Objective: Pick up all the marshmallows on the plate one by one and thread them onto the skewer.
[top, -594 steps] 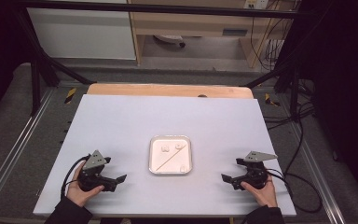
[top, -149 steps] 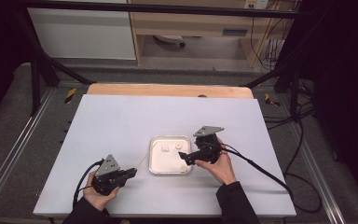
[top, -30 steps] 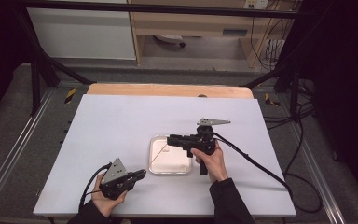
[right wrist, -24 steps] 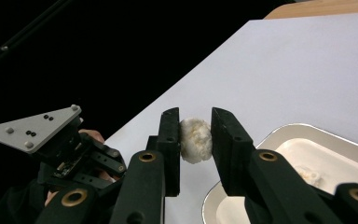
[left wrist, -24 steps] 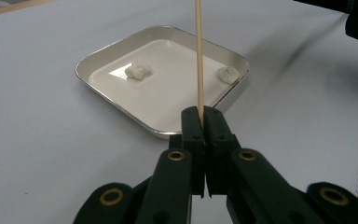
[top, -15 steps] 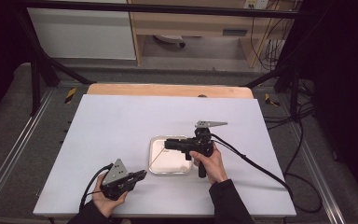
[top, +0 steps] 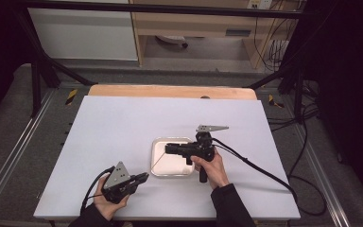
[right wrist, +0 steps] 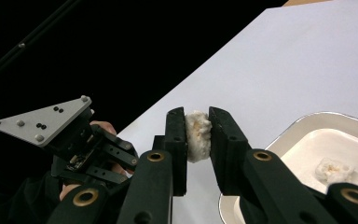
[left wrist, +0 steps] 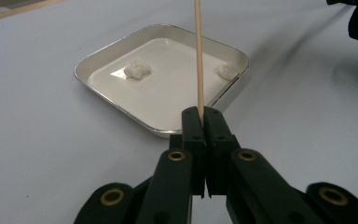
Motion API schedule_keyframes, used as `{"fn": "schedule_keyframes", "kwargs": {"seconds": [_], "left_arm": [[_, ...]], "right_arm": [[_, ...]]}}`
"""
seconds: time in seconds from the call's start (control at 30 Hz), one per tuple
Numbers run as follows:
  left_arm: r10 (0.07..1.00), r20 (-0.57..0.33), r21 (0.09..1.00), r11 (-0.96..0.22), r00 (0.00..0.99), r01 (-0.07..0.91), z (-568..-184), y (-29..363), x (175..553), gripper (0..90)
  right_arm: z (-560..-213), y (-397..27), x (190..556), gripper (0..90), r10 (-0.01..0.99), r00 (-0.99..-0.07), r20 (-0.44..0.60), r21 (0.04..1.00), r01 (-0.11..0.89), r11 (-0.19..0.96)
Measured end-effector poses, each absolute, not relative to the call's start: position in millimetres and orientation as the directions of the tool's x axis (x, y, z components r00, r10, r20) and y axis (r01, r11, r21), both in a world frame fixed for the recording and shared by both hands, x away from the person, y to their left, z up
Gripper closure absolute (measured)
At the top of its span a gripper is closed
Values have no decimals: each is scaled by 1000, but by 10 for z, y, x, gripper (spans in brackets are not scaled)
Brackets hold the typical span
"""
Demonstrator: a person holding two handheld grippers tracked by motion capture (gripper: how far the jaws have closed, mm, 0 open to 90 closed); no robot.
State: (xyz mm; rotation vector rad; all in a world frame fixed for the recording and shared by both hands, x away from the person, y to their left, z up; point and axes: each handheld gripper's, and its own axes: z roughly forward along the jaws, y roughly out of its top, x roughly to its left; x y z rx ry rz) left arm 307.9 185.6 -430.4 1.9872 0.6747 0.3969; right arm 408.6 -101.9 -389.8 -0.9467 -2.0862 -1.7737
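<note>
- While the white soft piece (right wrist: 197,134) sits pinched between the two black jaws of the right gripper (right wrist: 197,140), it hangs above the tray, not on the table; it looks like a marshmallow or a bit of dough, but I cannot tell which.
- The jaws have just been closing a little more on this piece, so I judge the grip as firm and the piece slightly squeezed.
- The wooden skewer (left wrist: 198,56) is clamped at its lower end by the left gripper (left wrist: 204,114), whose jaws are fully together around it; its long axis runs from these jaws upward and away, over the tray.
- In the high view the skewer (top: 157,162) shows as a thin line that goes from the left gripper (top: 142,177) toward the right gripper (top: 168,149), so its free tip points at the held piece.
- The relation that matters for the coming move: the piece lies beyond the skewer tip, along the same line, and the right hand (top: 209,165) is the nearer one to bring it on. The piece should meet the tip with its middle, otherwise the stick may slip past it.
- The silver square tray (left wrist: 100,58) stands between the two hands, and two more white pieces (left wrist: 137,70) lie in it, well apart.
- All this stands on the white table (top: 123,123).
</note>
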Motion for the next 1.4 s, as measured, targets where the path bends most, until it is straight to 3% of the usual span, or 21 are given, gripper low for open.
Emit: {"fn": "schedule_keyframes", "kwargs": {"seconds": [0.7,1.4], "left_arm": [[605,-10,889,-360,796,285,-4304,1814,3079,886],[630,-61,881,-331,774,338,-4320,1601,3162,885]], "right_arm": [[-3991,-947,4004,790,304,-763,571,786,614,64],[-4237,-789,3876,751,331,-777,535,778,606,166]]}}
